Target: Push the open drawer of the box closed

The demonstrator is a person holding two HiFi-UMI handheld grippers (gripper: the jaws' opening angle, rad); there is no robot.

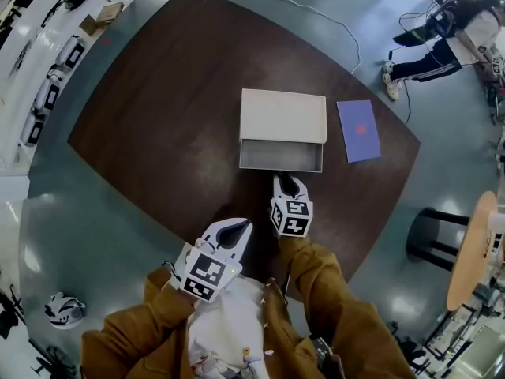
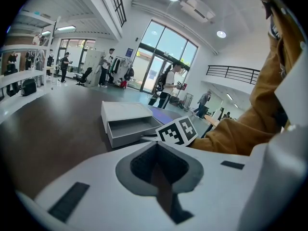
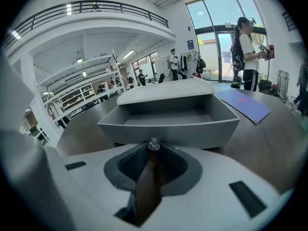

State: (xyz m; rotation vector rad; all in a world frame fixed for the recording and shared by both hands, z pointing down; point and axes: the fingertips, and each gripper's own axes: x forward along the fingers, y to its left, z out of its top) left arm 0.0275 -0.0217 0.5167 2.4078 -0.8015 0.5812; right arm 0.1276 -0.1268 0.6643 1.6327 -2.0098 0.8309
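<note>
Pressure straight through knob (image 3: 153, 144), square to drawer (image 3: 168, 124) front, toward box (image 1: 282, 114). Hold right gripper (image 1: 289, 181) pinched narrow on knob. Leave left gripper (image 2: 155, 148), jaws together and empty, clear.

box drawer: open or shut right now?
Open. The drawer sticks out of the box toward the person; the right gripper view looks into its empty tray.

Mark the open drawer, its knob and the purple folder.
open drawer (image 1: 280, 155): head view, bare inside floor.
knob (image 3: 153, 144): right gripper view, shiny head.
purple folder (image 1: 358, 130): head view, middle of cover.
</note>
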